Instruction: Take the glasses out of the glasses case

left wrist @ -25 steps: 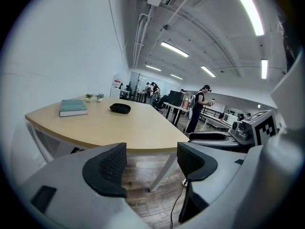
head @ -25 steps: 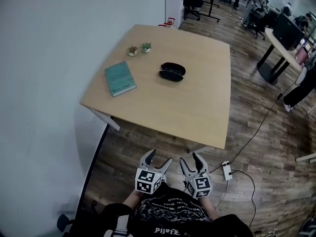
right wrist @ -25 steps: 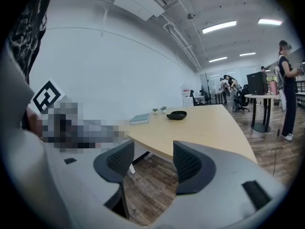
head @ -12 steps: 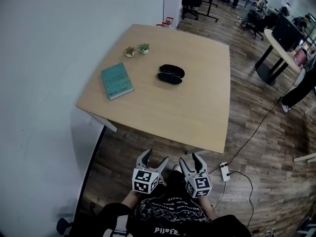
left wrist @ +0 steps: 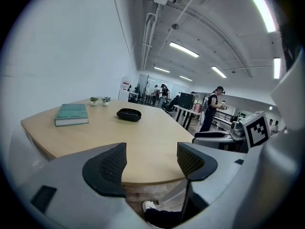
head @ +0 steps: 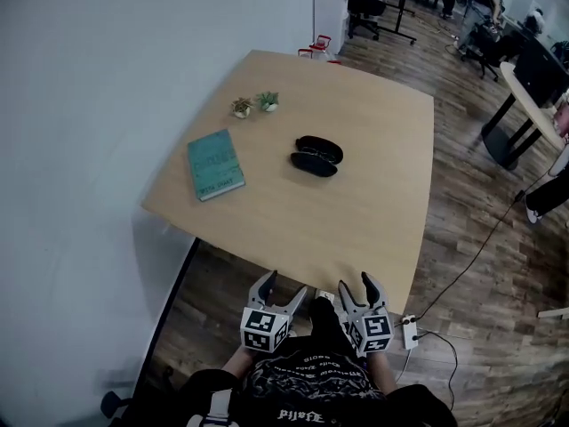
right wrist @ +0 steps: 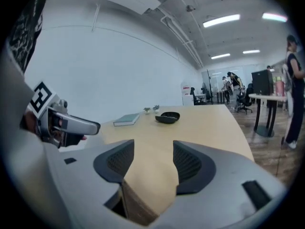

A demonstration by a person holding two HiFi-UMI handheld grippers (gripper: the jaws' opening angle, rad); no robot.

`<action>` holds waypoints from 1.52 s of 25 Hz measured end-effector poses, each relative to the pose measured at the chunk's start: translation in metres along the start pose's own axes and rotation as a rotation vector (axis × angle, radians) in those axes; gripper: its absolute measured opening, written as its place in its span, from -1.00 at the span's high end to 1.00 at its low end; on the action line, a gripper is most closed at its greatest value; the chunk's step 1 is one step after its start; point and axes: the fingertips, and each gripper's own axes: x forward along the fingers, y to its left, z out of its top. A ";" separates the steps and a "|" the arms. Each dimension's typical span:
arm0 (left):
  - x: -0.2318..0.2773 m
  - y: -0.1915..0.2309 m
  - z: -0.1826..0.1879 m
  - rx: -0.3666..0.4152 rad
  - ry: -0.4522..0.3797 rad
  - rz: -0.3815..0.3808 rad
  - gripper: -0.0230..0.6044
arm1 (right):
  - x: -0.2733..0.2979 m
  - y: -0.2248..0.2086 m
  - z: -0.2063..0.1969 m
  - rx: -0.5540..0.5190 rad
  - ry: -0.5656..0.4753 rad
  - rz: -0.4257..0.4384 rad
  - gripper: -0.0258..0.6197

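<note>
A big room with a wooden floor and a white wall is seen, and a pale wooden table [head: 356, 203] stands by the wall. The glasses case [head: 316, 156] lies near the middle of the table. It is black and looks like 2 oval halves side by side, so it is likely open, but this cannot be told for sure. No glasses can be made out inside it. A green book [head: 215, 164] lies at 9 o'clock of the case, well apart. 2 small plants [head: 254, 105] stand at 11 o'clock of the case.

The left gripper [head: 283, 287] and the right gripper [head: 356, 287] are held low at 6 o'clock of the case, by the near table edge and well apart from the case. In each gripper view the jaws are seen spread apart, and nothing is held between them.

The task is judged as not yet begun. The case is likely light and hard, with a smooth shell that may slide on the table. It is best held down by 1 gripper at its rim or short end. The glasses are likely light and easy to break. They are best taken at the bridge or a side arm, not at the lenses, and lifted gently.
</note>
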 end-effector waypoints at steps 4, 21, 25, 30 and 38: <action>0.041 0.007 0.027 -0.009 0.002 0.035 -0.15 | 0.033 -0.042 0.028 -0.029 -0.002 0.020 0.10; 0.139 0.025 0.111 -0.016 -0.047 0.199 -0.15 | 0.129 -0.097 0.082 -0.331 0.149 0.293 0.11; 0.151 0.022 0.118 -0.004 -0.044 0.191 -0.16 | 0.148 -0.102 0.098 -0.285 0.119 0.304 0.11; 0.163 0.020 0.117 -0.002 -0.026 0.174 -0.15 | 0.168 -0.104 0.114 -0.286 0.121 0.302 0.16; 0.182 0.047 0.121 -0.020 -0.025 0.156 -0.15 | 0.212 -0.094 0.132 -0.326 0.112 0.296 0.17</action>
